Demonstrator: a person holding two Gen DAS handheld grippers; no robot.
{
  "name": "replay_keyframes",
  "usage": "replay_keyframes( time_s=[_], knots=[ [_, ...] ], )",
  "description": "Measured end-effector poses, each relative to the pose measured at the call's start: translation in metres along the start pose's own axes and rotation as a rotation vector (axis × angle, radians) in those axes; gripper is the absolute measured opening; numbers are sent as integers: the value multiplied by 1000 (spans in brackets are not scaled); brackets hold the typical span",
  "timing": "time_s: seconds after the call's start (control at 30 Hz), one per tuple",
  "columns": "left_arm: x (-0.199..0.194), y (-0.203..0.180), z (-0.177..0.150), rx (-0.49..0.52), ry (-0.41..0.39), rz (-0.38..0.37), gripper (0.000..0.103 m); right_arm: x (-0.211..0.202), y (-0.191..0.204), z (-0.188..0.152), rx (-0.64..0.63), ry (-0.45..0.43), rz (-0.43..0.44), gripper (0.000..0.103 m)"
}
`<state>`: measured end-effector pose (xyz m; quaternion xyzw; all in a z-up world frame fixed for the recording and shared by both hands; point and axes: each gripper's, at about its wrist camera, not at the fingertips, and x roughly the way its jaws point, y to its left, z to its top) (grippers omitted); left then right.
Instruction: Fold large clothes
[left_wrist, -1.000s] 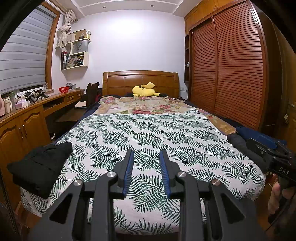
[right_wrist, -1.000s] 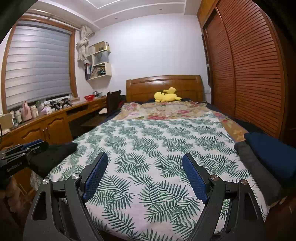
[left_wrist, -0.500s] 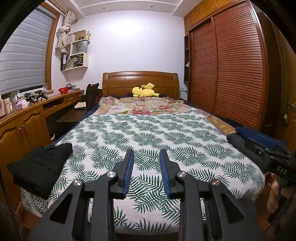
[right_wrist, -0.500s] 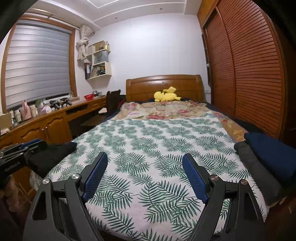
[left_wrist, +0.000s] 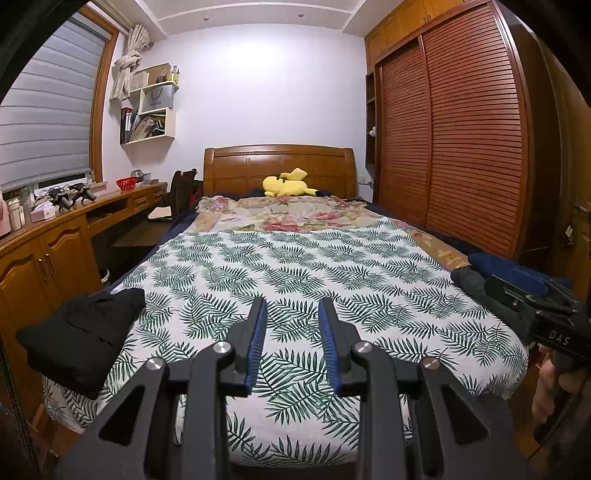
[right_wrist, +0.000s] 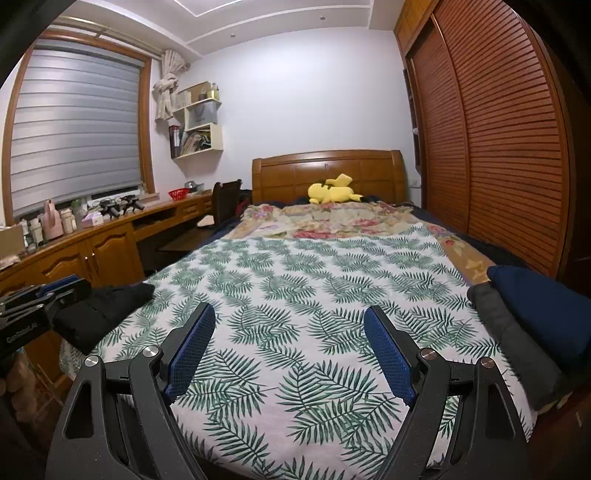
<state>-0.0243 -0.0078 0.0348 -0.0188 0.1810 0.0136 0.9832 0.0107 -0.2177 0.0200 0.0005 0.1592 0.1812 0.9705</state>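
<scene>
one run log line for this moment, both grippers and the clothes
left gripper: open, empty | right gripper: open wide, empty | black garment: bed's left edge | grey garment, navy garment: right edge

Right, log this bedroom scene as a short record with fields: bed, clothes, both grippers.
bed: leaf-print cover, bare in the middle
left edge: black garment, bundled
right edge: grey garment beside navy garment, both folded
headboard end: yellow plush toy
left gripper: jaws narrowly apart, nothing between them
right gripper: jaws wide apart, nothing between them
fold: not yet started
</scene>
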Motion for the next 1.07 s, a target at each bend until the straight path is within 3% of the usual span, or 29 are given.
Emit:
replay_keyframes(
  time_s=[1.07],
  knots=[
    [-1,-3,2,4,5,-2,28,0,0,0,-1,1,0,85]
  ],
)
